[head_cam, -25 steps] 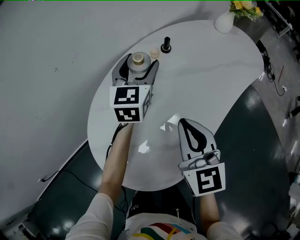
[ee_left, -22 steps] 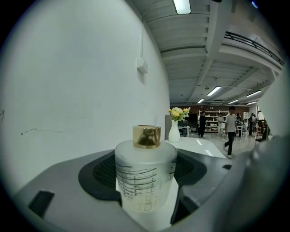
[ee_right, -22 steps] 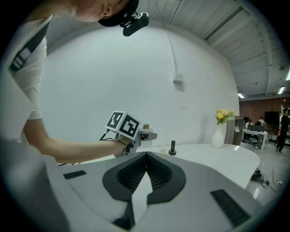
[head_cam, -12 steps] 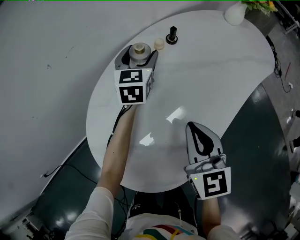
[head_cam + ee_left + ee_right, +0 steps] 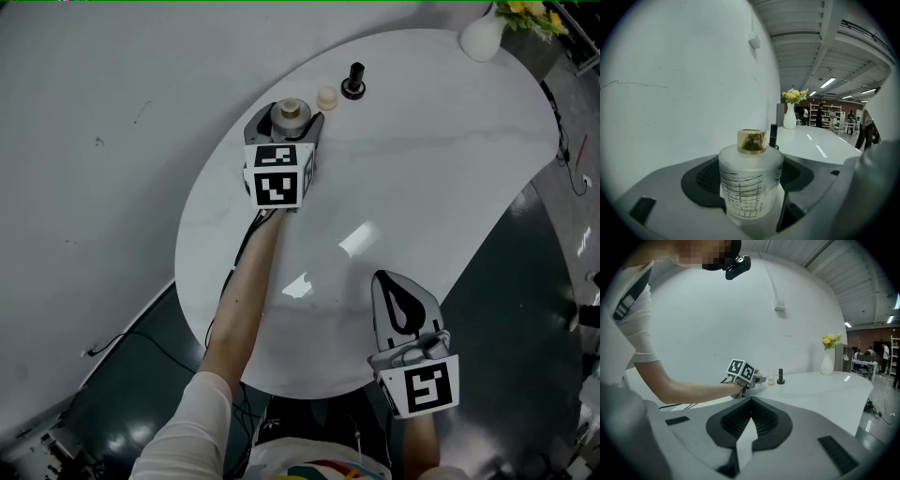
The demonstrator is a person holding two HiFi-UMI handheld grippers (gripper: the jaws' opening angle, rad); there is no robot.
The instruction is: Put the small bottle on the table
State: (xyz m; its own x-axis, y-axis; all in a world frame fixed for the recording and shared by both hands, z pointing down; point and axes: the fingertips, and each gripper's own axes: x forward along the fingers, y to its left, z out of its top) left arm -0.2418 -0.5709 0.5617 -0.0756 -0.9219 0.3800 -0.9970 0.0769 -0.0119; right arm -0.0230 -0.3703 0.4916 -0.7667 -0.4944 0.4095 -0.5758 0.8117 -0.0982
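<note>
A small frosted bottle (image 5: 750,187) with a gold cap and printed lines stands upright between the jaws of my left gripper (image 5: 287,122), which is shut on it. In the head view the bottle (image 5: 289,114) is at the far left part of the white table (image 5: 441,159), near its edge. From the right gripper view the left gripper (image 5: 749,376) appears far off by the table's rim. My right gripper (image 5: 401,302) is at the near edge of the table, jaws shut with nothing between them (image 5: 747,425).
A small cream knob (image 5: 326,97) and a black upright piece (image 5: 355,81) stand just beyond the bottle. A white vase with yellow flowers (image 5: 484,36) is at the table's far end. Dark floor and cables lie around the table.
My left gripper has carried the bottle farther along the table toward the cream knob and black piece. The right gripper has drawn back toward the near edge.
</note>
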